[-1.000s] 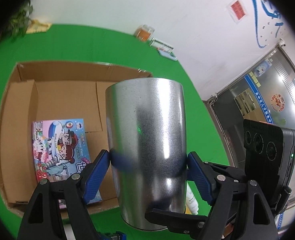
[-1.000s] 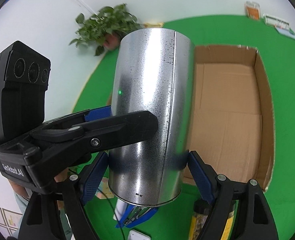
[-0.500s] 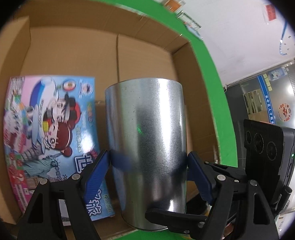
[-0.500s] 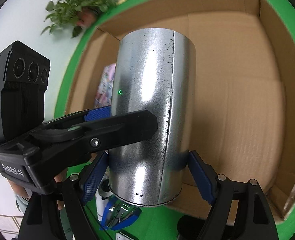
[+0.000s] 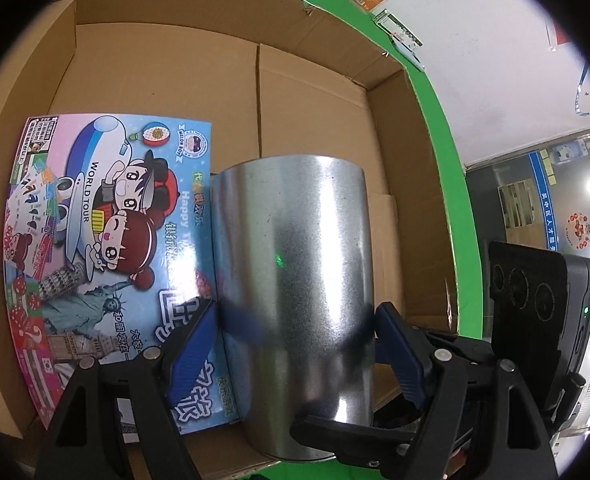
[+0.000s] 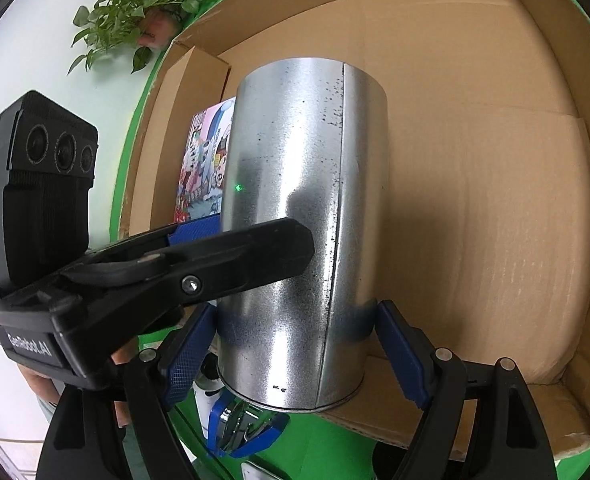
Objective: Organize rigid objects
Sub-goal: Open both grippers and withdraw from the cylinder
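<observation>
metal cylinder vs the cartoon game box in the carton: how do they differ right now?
The metal cylinder is plain, shiny silver and round; the game box is flat, rectangular, with colourful print. The cylinder is clamped by both the left gripper and the right gripper; the game box lies flat on the cardboard box floor, untouched. Both are rigid.

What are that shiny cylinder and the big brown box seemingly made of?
The cylinder looks like galvanized sheet metal: dull silver, speckled sheen, soft reflections, and a vertical seam in the right wrist view. The box looks like matte corrugated cardboard: plain brown, with creased flaps and raw edges. The picture box inside it seems to be glossy printed card.
</observation>
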`<action>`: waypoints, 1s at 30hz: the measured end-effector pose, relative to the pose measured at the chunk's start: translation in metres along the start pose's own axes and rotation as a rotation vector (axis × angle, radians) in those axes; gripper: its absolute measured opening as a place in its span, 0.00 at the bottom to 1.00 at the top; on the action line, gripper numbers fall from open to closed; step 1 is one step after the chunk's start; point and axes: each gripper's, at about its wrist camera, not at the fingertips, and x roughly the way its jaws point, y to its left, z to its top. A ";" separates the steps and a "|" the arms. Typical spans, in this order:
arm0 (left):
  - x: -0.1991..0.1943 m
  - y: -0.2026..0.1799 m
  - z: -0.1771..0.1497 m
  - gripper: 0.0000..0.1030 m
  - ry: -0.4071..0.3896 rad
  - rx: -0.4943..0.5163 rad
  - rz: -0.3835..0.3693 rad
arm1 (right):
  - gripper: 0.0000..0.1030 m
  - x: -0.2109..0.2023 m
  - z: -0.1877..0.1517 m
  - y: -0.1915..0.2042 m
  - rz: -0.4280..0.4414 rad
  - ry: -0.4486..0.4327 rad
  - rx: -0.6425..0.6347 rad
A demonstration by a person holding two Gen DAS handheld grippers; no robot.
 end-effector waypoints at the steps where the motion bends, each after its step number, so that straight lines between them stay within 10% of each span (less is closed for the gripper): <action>1: 0.000 0.000 0.001 0.77 0.002 -0.003 0.005 | 0.77 0.000 0.000 0.000 -0.003 0.000 0.004; 7: -0.007 -0.009 -0.006 0.77 0.001 0.018 0.064 | 0.79 0.004 0.003 0.002 -0.009 -0.014 0.028; 12: -0.055 -0.026 -0.027 0.77 -0.181 0.102 0.130 | 0.80 -0.008 -0.011 0.012 -0.056 -0.060 -0.001; 20: -0.164 -0.082 -0.146 0.88 -0.766 0.387 0.387 | 0.96 -0.101 -0.133 0.070 -0.468 -0.583 -0.232; 28: -0.168 -0.098 -0.225 1.00 -0.882 0.393 0.421 | 0.96 -0.114 -0.220 0.093 -0.539 -0.745 -0.292; 29: -0.167 -0.096 -0.231 0.97 -0.887 0.379 0.417 | 0.91 -0.116 -0.229 0.092 -0.529 -0.749 -0.291; 30: -0.167 -0.093 -0.235 0.63 -0.889 0.367 0.396 | 0.86 -0.117 -0.237 0.091 -0.525 -0.754 -0.287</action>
